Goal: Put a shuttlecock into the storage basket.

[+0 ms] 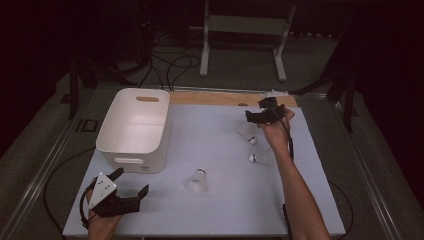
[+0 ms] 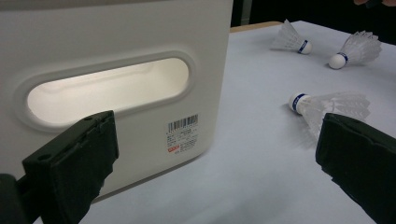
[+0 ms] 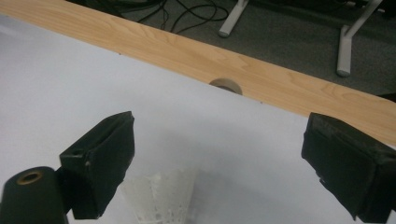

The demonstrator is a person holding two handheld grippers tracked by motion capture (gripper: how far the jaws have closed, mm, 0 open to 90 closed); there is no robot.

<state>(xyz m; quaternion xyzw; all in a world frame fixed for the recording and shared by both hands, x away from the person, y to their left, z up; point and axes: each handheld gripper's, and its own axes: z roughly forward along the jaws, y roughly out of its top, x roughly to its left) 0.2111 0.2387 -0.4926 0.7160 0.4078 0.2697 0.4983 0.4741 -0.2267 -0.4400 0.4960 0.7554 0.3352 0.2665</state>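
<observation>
1. At the near left corner of the table (image 1: 225,220), we hold the left gripper (image 1: 131,183) with its jaws spread wide and nothing between them.
2. Just ahead of it stands the white bin (image 1: 135,127), upright, close to the table's left edge. In the left gripper view the bin's handle slot (image 2: 109,88) and barcode label (image 2: 182,133) face us.
3. We hold the right gripper (image 1: 261,117) far out toward the wooden strip (image 1: 215,98) along the far edge, jaws wide apart and holding nothing.
4. Directly below it lies the far shuttlecock (image 1: 247,133); in the right gripper view its feather skirt (image 3: 161,196) sits between the jaws, untouched as far as we can tell.
5. A second shuttlecock (image 1: 259,158) lies beside the right forearm (image 1: 295,190), and a third shuttlecock (image 1: 198,181) lies near the table's middle, well apart from the bin.
6. We see bare surface between the bin and the shuttlecocks, and along the near edge.
</observation>
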